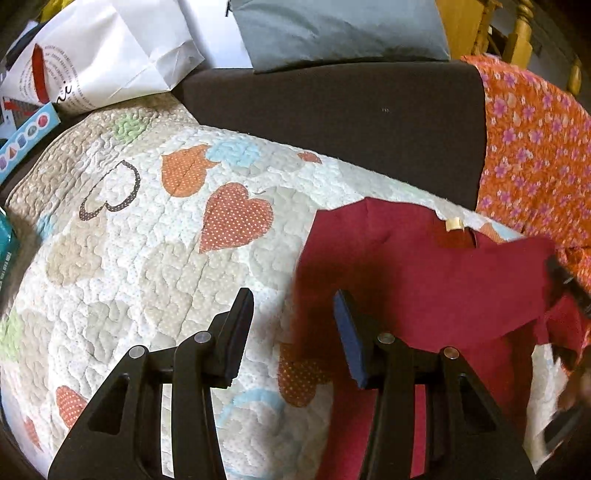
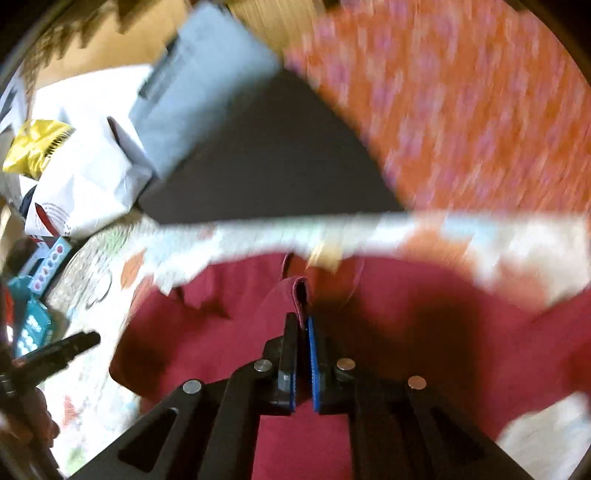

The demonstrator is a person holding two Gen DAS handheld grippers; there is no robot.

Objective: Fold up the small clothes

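A dark red small garment (image 1: pixel 424 277) lies spread on a heart-patterned quilt (image 1: pixel 147 240), with a cream label (image 1: pixel 453 224) at its neck. My left gripper (image 1: pixel 293 297) hovers open over the garment's left edge, with nothing between its fingers. In the right wrist view, my right gripper (image 2: pixel 302 319) is shut on a raised fold of the red garment (image 2: pixel 406 332), which sticks up between the pads. That view is blurred. One of the left gripper's fingers (image 2: pixel 74 345) shows at its left edge, over the quilt (image 2: pixel 92 288).
A dark cushion (image 1: pixel 332 118) borders the quilt at the back, with a grey pillow (image 1: pixel 332 33) and a white paper bag (image 1: pixel 103 62) behind it. An orange floral cloth (image 1: pixel 535 147) hangs at the right. A blue box (image 1: pixel 29 136) lies at the left.
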